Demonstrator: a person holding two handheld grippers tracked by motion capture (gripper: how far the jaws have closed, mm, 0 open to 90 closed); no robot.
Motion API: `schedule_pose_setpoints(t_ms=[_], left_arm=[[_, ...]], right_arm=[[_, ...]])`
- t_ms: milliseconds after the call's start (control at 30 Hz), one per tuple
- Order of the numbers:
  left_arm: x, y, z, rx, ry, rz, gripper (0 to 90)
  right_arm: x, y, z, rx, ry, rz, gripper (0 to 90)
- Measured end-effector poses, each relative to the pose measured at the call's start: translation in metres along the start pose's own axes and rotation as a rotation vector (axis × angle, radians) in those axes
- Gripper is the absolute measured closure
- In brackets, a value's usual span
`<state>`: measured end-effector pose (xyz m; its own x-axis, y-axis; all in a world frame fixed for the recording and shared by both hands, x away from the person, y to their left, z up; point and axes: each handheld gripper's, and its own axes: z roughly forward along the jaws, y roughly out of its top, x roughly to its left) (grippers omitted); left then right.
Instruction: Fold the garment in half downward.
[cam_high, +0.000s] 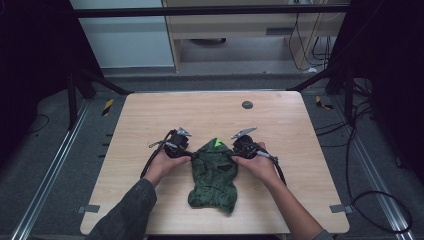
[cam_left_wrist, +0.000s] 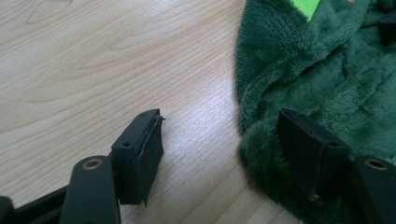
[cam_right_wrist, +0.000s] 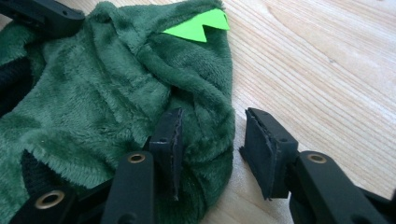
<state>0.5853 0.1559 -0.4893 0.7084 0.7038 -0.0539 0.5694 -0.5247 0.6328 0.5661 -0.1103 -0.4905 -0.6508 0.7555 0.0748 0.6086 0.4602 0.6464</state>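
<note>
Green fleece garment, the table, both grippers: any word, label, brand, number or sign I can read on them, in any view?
None: no readable text in any view.
Green fleece garment: plain pile; its bright green jagged patch bears no print.
Table: bare wood grain; the dark round disc shows no marking.
Left gripper and right gripper: plain black fingers, no lettering.
</note>
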Motion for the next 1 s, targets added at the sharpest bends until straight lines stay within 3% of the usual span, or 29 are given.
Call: schedule_pose_setpoints(t_ms=[100, 167, 233, 300, 433, 667, 800, 1000], left_arm=[[-0.002, 0.000, -0.001, 0.003, -0.007, 0.010, 35.6], [-0.007, 0.000, -0.002, 0.009, -0.019, 0.030, 49.1], [-0.009, 0.000, -0.003, 0.010, -0.030, 0.036, 52.9], [-0.011, 0.000, -0.003, 0.019, -0.062, 0.030, 70.3], [-0.013, 0.001, -0.003, 0.027, -0.069, 0.029, 79.8], [-0.012, 0.007, -0.010, 0.035, -0.055, 0.048, 82.8], [-0.008, 0.014, -0.018, 0.013, -0.044, 0.045, 83.1], [-0.005, 0.026, -0.028, 0.000, -0.023, 0.071, 83.1]], right_arm=[[0.002, 0.000, 0.000, 0.006, -0.011, -0.019, 62.1], [0.003, 0.000, 0.000, 0.003, 0.005, -0.029, 69.7], [0.004, 0.000, 0.001, 0.003, 0.009, -0.029, 71.9], [0.003, 0.001, 0.001, 0.007, 0.031, -0.046, 81.5], [0.002, 0.004, 0.002, 0.025, 0.047, -0.042, 85.1], [-0.002, 0.014, -0.006, 0.005, 0.051, -0.046, 85.9], [-0.006, 0.027, -0.015, -0.016, 0.048, -0.047, 86.1], [-0.013, 0.044, -0.020, -0.037, 0.044, -0.047, 86.1]])
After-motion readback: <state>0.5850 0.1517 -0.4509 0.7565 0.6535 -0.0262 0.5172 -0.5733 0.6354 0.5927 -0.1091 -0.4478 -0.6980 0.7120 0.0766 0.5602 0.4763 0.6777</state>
